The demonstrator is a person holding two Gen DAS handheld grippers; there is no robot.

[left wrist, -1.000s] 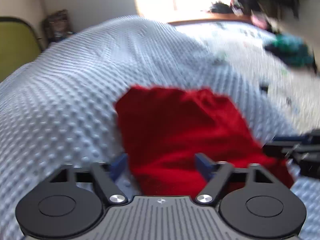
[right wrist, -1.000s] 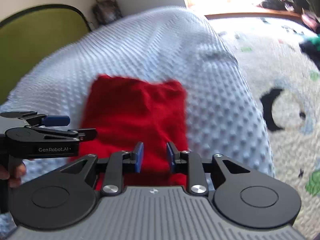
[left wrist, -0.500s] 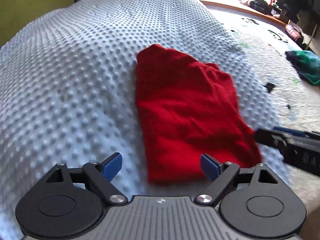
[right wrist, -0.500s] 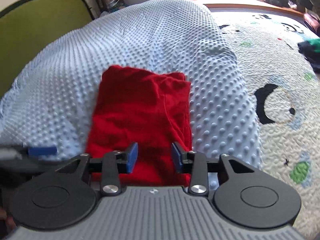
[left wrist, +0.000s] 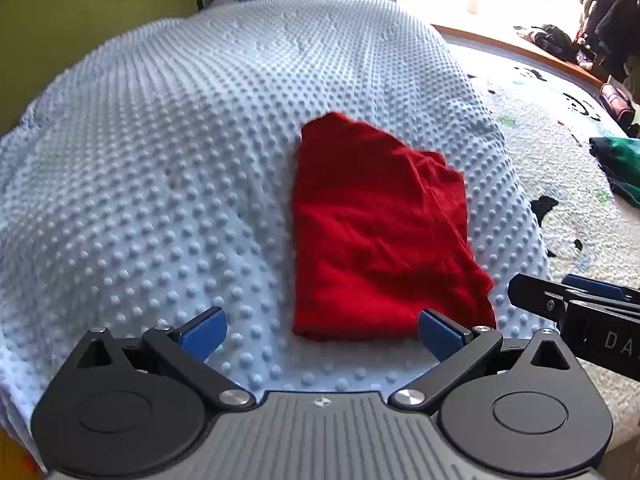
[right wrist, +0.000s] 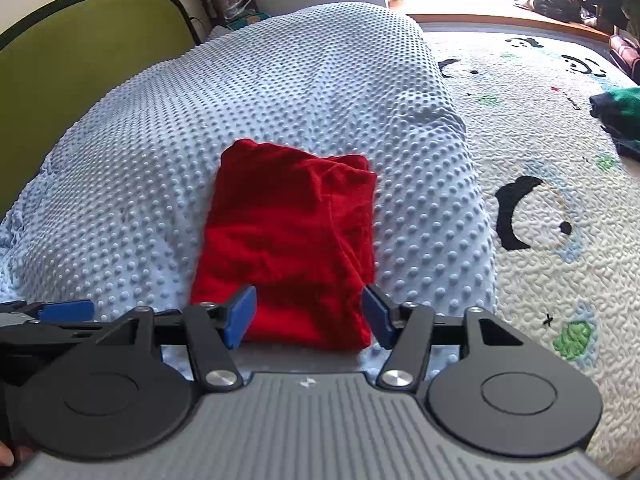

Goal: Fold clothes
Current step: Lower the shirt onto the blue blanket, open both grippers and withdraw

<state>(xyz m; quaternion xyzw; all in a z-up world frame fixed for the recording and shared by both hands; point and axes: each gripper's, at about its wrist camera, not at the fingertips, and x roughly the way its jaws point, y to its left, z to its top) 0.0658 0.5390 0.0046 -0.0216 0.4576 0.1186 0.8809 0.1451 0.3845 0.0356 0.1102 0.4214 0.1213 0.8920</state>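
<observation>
Left wrist view: one red garment [left wrist: 380, 240], folded into a compact upright rectangle, lying flat on a pale blue dotted blanket [left wrist: 160, 160]; near edge even, far right corner slightly rumpled with a layer edge showing. Left gripper [left wrist: 322, 334]: jaws opening to their widest, nothing between the blue pads, clear of the cloth and just short of its near edge. Right gripper [left wrist: 576, 292]: enters from the right of this view, beside the garment's near right corner. Right wrist view: same garment [right wrist: 292, 240] framed between the right gripper's blue pads [right wrist: 240, 316]; jaws opening, pads not pressing on the fabric, cloth released. Also present: a quilted panda-print bedspread [right wrist: 540, 160] to the right, with a green garment [right wrist: 620, 108] lying on it well apart, apparently unfolded. Status, judged: the red piece appears finished and set down; the green item looks like work remaining.
</observation>
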